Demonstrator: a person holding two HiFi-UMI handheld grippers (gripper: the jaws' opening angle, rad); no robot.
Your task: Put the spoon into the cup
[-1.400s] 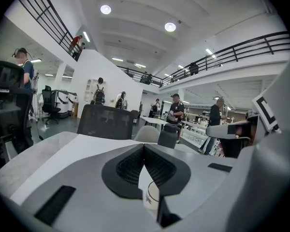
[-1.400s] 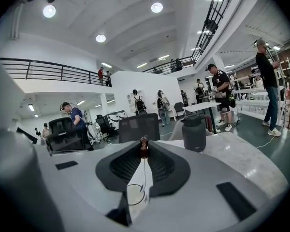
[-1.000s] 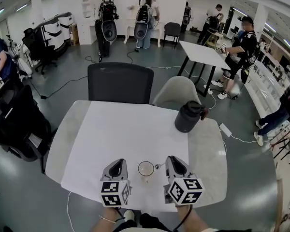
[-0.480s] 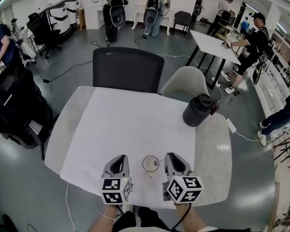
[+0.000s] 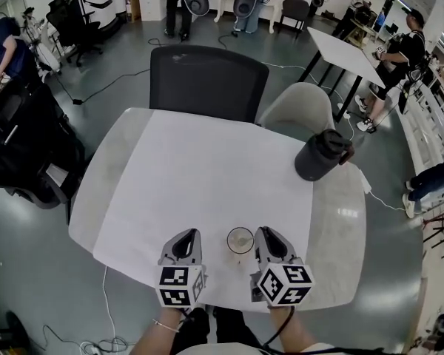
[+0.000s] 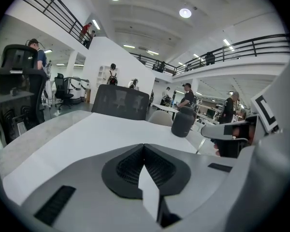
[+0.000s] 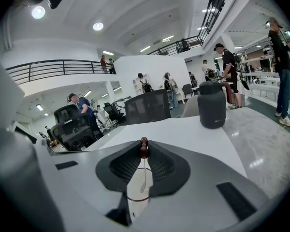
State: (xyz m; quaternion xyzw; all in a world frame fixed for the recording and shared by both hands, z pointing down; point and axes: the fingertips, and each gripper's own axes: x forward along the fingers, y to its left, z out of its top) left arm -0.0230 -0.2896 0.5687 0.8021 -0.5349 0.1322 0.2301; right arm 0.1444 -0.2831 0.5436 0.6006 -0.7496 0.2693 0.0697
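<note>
A small glass cup (image 5: 240, 239) stands on the white table cover (image 5: 192, 183) between my two grippers, near the table's front edge. My right gripper (image 5: 266, 234) is just right of the cup, shut on the brown knob at the top of a thin metal spoon (image 7: 144, 148). The spoon hangs straight down between the jaws, and its bowl (image 7: 142, 187) is inside the cup's rim (image 7: 135, 198). My left gripper (image 5: 186, 237) is left of the cup. Its jaws are shut, with nothing between them (image 6: 144, 147).
A dark grey jug (image 5: 322, 156) stands at the table's far right. Behind the table are a black office chair (image 5: 207, 80) and a beige chair (image 5: 296, 111). The marble table edge (image 5: 340, 272) runs to the right. People and desks fill the room behind.
Both grippers have come down toward the table. The spoon's lower end has gone from just right of the cup to inside its mouth.
</note>
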